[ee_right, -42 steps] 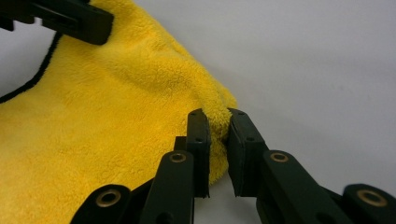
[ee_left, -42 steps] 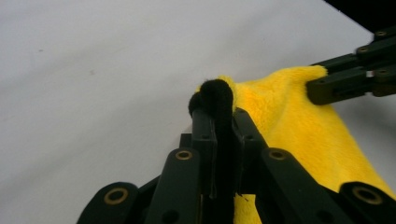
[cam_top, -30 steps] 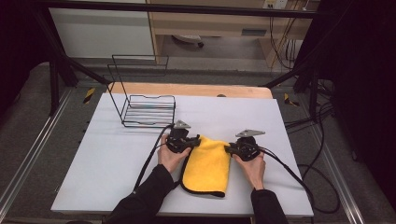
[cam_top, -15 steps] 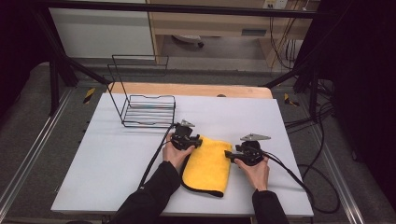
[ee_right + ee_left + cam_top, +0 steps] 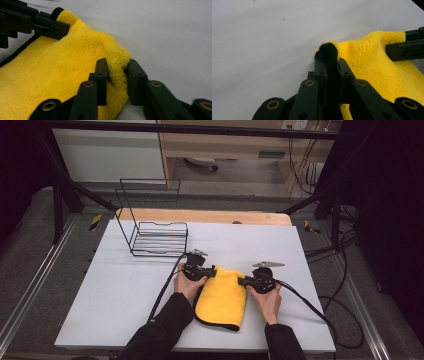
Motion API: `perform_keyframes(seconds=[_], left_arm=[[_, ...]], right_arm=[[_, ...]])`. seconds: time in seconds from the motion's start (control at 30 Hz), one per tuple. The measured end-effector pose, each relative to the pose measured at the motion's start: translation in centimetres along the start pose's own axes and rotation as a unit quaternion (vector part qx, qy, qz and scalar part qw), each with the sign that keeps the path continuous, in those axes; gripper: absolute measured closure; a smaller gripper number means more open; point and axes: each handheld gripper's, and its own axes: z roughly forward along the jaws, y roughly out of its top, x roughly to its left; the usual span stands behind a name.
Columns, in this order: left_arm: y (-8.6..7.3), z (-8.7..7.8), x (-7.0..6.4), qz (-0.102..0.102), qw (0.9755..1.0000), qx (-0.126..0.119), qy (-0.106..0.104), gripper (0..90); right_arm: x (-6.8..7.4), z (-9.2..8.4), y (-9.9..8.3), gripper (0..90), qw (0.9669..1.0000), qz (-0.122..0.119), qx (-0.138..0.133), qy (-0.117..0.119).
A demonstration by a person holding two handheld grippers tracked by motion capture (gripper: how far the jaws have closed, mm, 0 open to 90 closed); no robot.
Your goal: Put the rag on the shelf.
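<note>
A: Where was the yellow cloth (image 5: 222, 296)?
B: Flat on the white desk (image 5: 100, 290), near edge, between both hands.
A: Tongs?
B: Left tongs (image 5: 206, 271) clenched on its far-left corner, black trim bunched between the jaws. Right tongs (image 5: 243, 281) pinched a fold at the far-right corner.
A: Anything else?
B: Black wire rack (image 5: 159, 238) further back, well apart.

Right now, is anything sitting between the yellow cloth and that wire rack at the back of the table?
Nothing visible. Bare white table lies between the yellow cloth and the wire rack. Both tongs, left and right, grip the cloth's far corners.
</note>
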Motion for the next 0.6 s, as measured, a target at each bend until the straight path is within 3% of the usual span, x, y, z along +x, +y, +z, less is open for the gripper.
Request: perform_keyframes(seconds=[0.07,0.2,0.3,0.4,0.6], left_arm=[[-0.1,-0.2,0.0,-0.002,1.0000,-0.007,0.002,81.9],[-0.2,-1.1,-0.3,0.014,0.9995,-0.025,0.009,81.9],[-0.3,-2.3,-0.5,0.021,0.9989,-0.042,0.005,81.8],[-0.5,-3.7,-1.1,0.040,0.9970,-0.065,0.011,81.8],[-1.0,-5.8,-1.7,0.051,0.9940,-0.096,0.007,81.7]], right_arm=[[0.0,0.0,0.0,79.4,1.0000,0.000,-0.002,0.001],[0.0,-0.4,0.2,81.5,0.9998,-0.006,-0.016,0.008],[0.3,-1.2,0.6,81.8,0.9989,-0.011,-0.037,0.025],[1.0,-1.8,0.9,81.9,0.9981,-0.029,-0.046,0.029],[2.2,-3.3,1.4,82.0,0.9946,-0.056,-0.077,0.041]])
